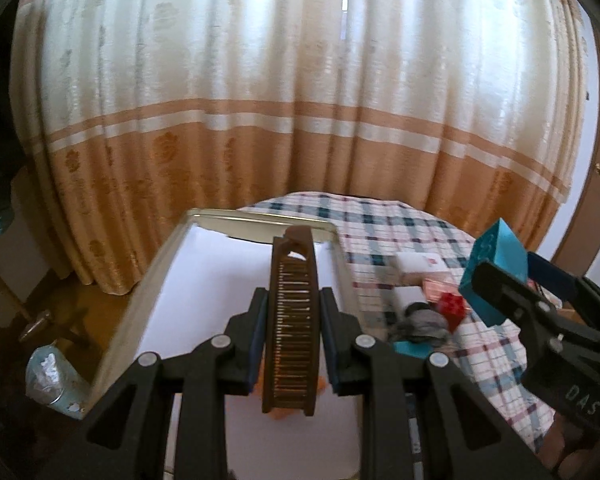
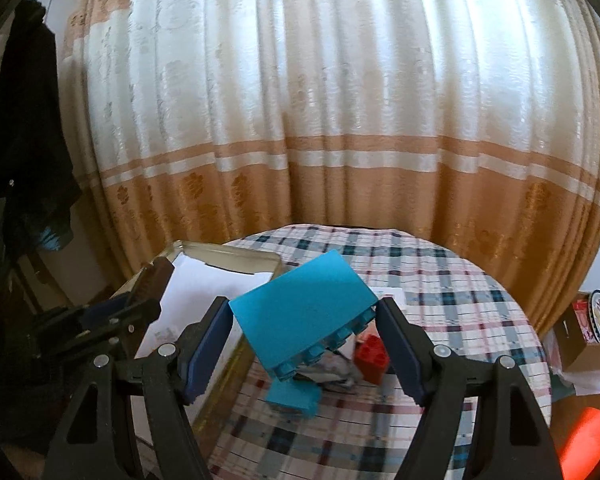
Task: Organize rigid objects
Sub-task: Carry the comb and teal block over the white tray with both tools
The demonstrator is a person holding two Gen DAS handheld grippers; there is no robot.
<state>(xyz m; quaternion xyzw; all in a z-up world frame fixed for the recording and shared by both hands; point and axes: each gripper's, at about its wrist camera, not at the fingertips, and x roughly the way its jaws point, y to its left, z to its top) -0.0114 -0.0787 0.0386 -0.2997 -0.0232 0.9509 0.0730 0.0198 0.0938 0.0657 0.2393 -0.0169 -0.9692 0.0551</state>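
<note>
Brown comb (image 1: 291, 320) sits pinched in the left claw (image 1: 292, 340) above the tray (image 1: 140, 280); right claw (image 2: 304, 332), at three o'clock, clamps a blue block (image 2: 304, 312), probably both for tidying away.

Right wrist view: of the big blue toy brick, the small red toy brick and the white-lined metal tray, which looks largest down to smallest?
1. White-lined metal tray, though partly hidden.
2. Big blue toy brick, held close to the camera, so it may look oversized.
3. Small red toy brick.
</note>
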